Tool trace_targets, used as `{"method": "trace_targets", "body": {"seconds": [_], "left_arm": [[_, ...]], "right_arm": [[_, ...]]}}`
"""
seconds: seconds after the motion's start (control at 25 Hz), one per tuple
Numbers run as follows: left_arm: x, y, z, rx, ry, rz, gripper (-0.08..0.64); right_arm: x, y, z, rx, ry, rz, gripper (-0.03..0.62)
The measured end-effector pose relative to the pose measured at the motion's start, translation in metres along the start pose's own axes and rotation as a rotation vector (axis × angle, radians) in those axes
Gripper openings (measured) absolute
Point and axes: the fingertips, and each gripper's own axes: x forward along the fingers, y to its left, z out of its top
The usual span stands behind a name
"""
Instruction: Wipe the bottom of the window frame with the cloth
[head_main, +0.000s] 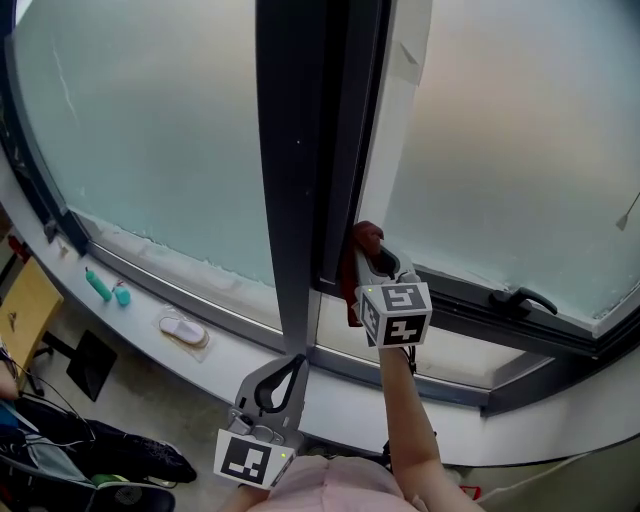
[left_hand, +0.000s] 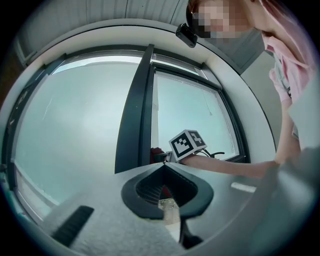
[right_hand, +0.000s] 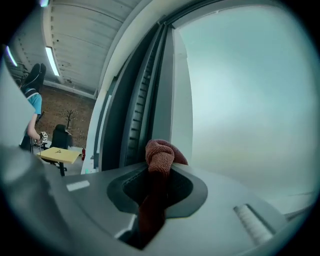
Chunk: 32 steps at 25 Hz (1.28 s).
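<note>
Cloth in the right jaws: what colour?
The cloth is a rusty red-brown, clearest in the right gripper view.

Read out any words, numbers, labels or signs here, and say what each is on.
No readable text anywhere.
The left claw and right claw, which grips the reddish-brown cloth: black-and-white square patterns only, no letters.
The yellow wooden tabletop: small dark mark, too small to read.

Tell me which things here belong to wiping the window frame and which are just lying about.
For the job:
red cloth, clamped in the right gripper
bottom of the window frame

Lying about:
teal items on the sill
white oval object beside them
yellow table
left gripper, shut and empty
</note>
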Motion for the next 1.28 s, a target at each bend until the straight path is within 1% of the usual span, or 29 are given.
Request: {"method": "trace_targets", "body": {"seconds": [0.08, 0.16, 0.32, 0.44, 0.6, 0.76, 1.04, 1.28], "left_arm": [[0.000, 0.003, 0.000, 0.001, 0.011, 0.016, -0.002], [0.000, 0.005, -0.003, 0.013, 0.030, 0.024, -0.002], [0.005, 0.004, -0.001, 0.015, 0.007, 0.028, -0.002], [0.008, 0.001, -0.002, 0.017, 0.011, 0.024, -0.002], [0.010, -0.002, -0.003, 0.014, 0.020, 0.019, -0.002], [0.012, -0.007, -0.003, 0.012, 0.023, 0.013, -0.002], [0.012, -0.006, -0.008, -0.005, 0.028, 0.013, -0.002], [0.014, -0.012, -0.010, -0.008, 0.034, -0.006, -0.002]], "right_arm": [[0.008, -0.001, -0.009, -0.024, 0.044, 0.000, 0.067], [0.014, -0.003, -0.015, -0.074, 0.096, -0.002, 0.067], [0.023, -0.005, -0.027, -0.180, 0.201, -0.024, 0.066], [0.027, -0.007, -0.031, -0.221, 0.249, -0.044, 0.066], [0.028, -0.006, -0.037, -0.236, 0.314, -0.020, 0.066], [0.026, -0.009, -0.040, -0.224, 0.353, 0.003, 0.066], [0.014, -0.024, -0.043, -0.230, 0.358, -0.034, 0.066], [0.001, -0.040, -0.046, -0.214, 0.372, -0.059, 0.066]]}}
